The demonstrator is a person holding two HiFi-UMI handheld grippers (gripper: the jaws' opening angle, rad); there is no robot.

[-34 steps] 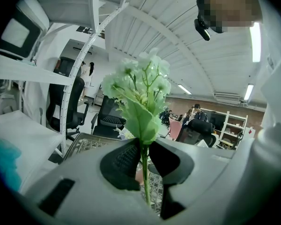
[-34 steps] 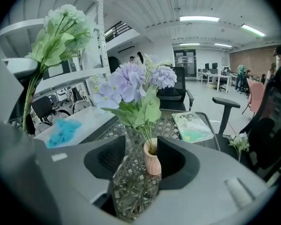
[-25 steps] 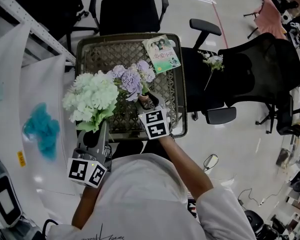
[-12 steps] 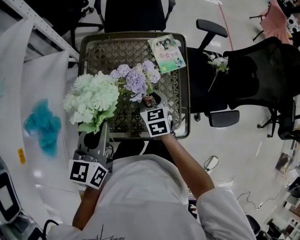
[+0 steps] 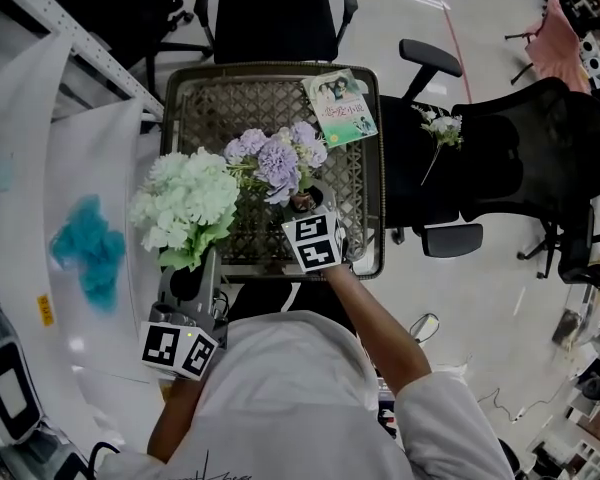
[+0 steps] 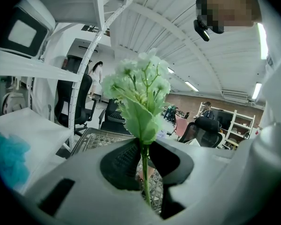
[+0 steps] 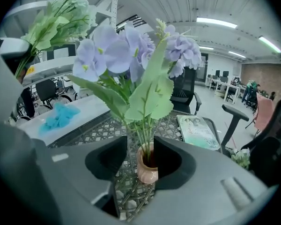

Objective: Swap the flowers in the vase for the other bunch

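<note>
— While the left claw (image 6: 143,159) pinches the thin green stem of the white-green bunch (image 5: 185,203), held upright beside the table (image 5: 372,168), what is the right one doing?
— Right claw (image 7: 140,162): jaws wide, have just been closing a little. Small pink vase (image 7: 147,168) stands between them on the woven table top. A gap shows on its left side. The right side is too close to the pad to judge contact. Not clamped.
— Vase contents?
— Purple flowers (image 7: 131,46), stems in the mouth. In the head view the vase is nearly all hidden under blooms and the right claw.
— Lower stem of the white-green bunch?
— Cut off behind the left claw's body; end not visible.
— Else?
— Book (image 5: 340,106) at the table's far right corner. Small sprig (image 5: 442,128) on a black chair (image 5: 520,138) beside the table. Blue fluffy thing (image 5: 80,253) on the white surface (image 5: 90,168) at left; cannot tell what it is.
</note>
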